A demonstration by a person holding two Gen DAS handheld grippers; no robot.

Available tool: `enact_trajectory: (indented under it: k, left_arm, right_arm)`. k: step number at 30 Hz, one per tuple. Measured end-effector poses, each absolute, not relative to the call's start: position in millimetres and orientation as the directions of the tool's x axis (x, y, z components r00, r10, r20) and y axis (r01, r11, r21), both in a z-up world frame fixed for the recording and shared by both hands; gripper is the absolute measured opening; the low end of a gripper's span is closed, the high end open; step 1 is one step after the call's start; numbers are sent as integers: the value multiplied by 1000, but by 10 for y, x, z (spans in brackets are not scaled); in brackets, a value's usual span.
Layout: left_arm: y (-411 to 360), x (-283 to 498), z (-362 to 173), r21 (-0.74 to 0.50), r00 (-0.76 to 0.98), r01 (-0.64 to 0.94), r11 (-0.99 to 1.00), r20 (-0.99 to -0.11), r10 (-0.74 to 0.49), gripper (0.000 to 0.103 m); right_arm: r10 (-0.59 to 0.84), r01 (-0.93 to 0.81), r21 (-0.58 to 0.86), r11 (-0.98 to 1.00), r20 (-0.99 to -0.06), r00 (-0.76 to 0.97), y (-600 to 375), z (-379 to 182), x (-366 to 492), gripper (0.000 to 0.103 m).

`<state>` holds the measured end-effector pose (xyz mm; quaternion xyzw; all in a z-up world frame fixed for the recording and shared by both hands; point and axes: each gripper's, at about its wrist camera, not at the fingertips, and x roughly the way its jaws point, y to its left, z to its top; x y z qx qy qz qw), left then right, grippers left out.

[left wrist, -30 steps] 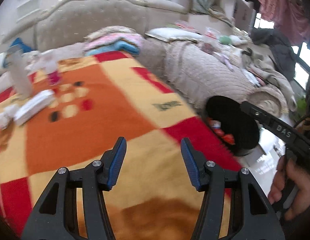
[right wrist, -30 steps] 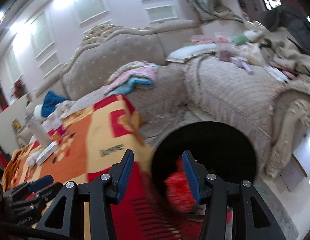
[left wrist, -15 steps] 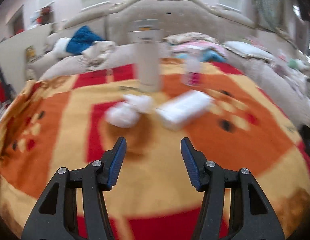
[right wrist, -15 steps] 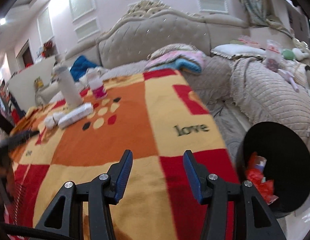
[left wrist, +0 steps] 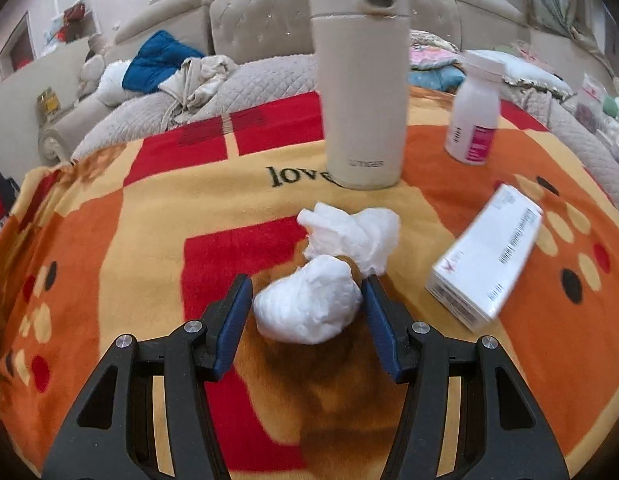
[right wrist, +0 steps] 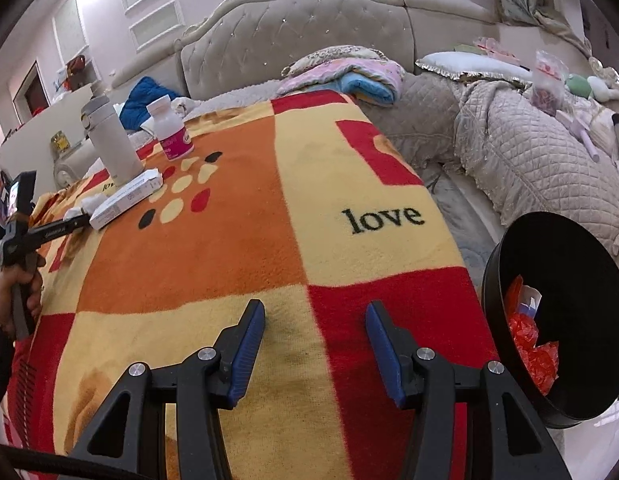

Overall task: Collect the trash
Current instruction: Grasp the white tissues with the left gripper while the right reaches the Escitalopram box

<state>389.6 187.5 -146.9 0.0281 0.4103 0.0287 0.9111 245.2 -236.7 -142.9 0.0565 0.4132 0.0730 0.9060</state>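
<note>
A blanket-covered desk [right wrist: 237, 216] lies broad and bare at its near end, its right edge dropping beside a black trash bin [right wrist: 557, 360] holding red wrappers. At the far left corner, a crumpled white tissue wad [left wrist: 309, 306] sits between the blue pads of the left gripper [left wrist: 307, 312], jaws apart and not pressing it. A second tissue wad [left wrist: 353, 236] touches it behind, before a cream flask [left wrist: 361, 92], with a white box [left wrist: 485, 256] at right. A hand [right wrist: 13, 296] angles that gripper downward. The right gripper [right wrist: 315, 344] hovers open and empty above the blanket.
</note>
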Motion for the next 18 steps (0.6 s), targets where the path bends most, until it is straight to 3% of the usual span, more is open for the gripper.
enact_trajectory:
  k: [1, 3, 5, 8, 15, 18]
  left_arm:
    - [1897, 3922, -1481, 58, 651, -27, 998, -757, 62, 54]
    - [1903, 3900, -1468, 41, 655, -23, 999, -754, 46, 34]
    - [1878, 3792, -1427, 36, 662, -14, 999, -748, 37, 26]
    - [1819, 3451, -1337, 15, 676, -10, 1000, -737, 18, 25]
    - [1664, 2260, -1226, 88, 699, -104, 991, -703, 136, 26]
    - [1791, 2102, -1342, 82, 681, -181, 980, -708, 185, 26]
  right_arm:
    - [179, -85, 163, 983, -741, 647, -2365, -1427, 2457, 50]
    - [177, -82, 163, 983, -743, 645, -2367, -1430, 2461, 50]
    - [174, -82, 159, 984, -743, 646, -2358, -1428, 2470, 50]
    - [173, -77, 162, 984, -740, 650, -2361, -1422, 2467, 50]
    - [127, -33, 144, 989, -720, 682, -2367, -1346, 2400, 50]
    - [199, -54, 221, 974, -712, 674, -2183, -1208, 2433, 51]
